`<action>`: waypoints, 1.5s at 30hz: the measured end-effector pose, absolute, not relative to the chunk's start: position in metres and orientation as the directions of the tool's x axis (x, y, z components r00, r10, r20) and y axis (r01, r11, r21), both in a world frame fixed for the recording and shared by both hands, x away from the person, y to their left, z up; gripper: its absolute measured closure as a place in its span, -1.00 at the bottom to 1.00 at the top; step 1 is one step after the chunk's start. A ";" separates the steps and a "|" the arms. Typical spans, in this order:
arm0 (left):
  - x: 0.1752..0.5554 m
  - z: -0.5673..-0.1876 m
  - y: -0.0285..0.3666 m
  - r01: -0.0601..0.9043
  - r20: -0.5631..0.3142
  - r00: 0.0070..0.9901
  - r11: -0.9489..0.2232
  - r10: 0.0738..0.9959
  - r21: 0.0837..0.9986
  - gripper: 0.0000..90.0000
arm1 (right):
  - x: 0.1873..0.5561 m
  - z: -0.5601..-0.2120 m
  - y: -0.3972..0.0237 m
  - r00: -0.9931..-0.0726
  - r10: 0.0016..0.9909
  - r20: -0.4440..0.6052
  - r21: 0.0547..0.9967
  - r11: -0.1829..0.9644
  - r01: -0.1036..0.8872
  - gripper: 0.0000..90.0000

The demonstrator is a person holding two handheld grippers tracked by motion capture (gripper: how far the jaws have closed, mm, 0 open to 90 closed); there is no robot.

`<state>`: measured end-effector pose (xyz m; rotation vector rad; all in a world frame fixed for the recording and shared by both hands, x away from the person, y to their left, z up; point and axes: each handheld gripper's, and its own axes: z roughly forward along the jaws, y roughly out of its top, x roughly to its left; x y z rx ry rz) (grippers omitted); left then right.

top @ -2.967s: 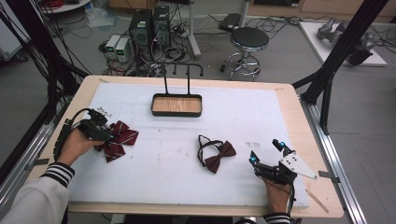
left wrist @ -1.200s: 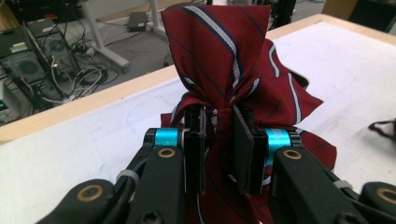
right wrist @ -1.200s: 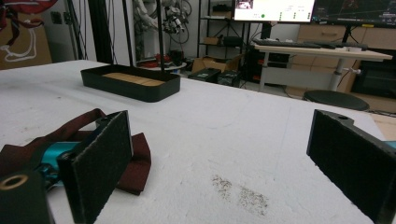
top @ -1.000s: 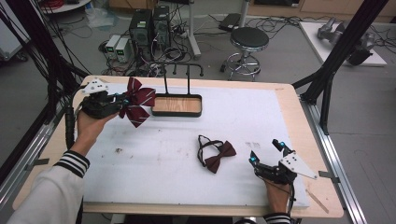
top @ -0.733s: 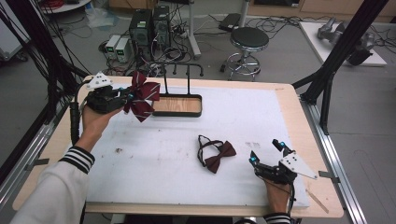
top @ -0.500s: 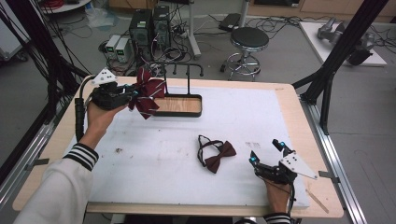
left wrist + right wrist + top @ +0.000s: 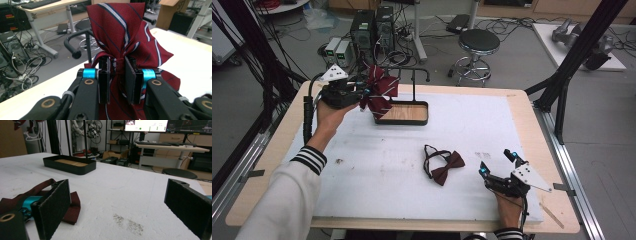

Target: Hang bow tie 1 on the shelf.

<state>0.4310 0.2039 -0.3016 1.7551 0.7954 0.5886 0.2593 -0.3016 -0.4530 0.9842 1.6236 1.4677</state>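
The striped bow tie point(image 7: 379, 92) is pinched at its knot by the left tongs point(image 7: 117, 75) and held up over the stand's tray point(image 7: 404, 114); that grip is seen up close in the left gripper view. The right tongs point(image 7: 498, 162) are spread wide, parked on the table point(image 7: 522, 107) beside the plain bow tie point(image 7: 444, 167).

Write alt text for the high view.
A person's left gripper holds a striped red bow tie up beside a black stand with a wooden tray base. A plain dark red bow tie lies on the white table, near the open right gripper.
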 end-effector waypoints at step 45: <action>0.475 -0.286 0.215 0.255 -0.080 0.508 -0.061 0.858 0.965 0.67 | 0.260 -0.453 -0.302 -0.441 0.897 -0.017 0.996 0.052 0.067 -0.87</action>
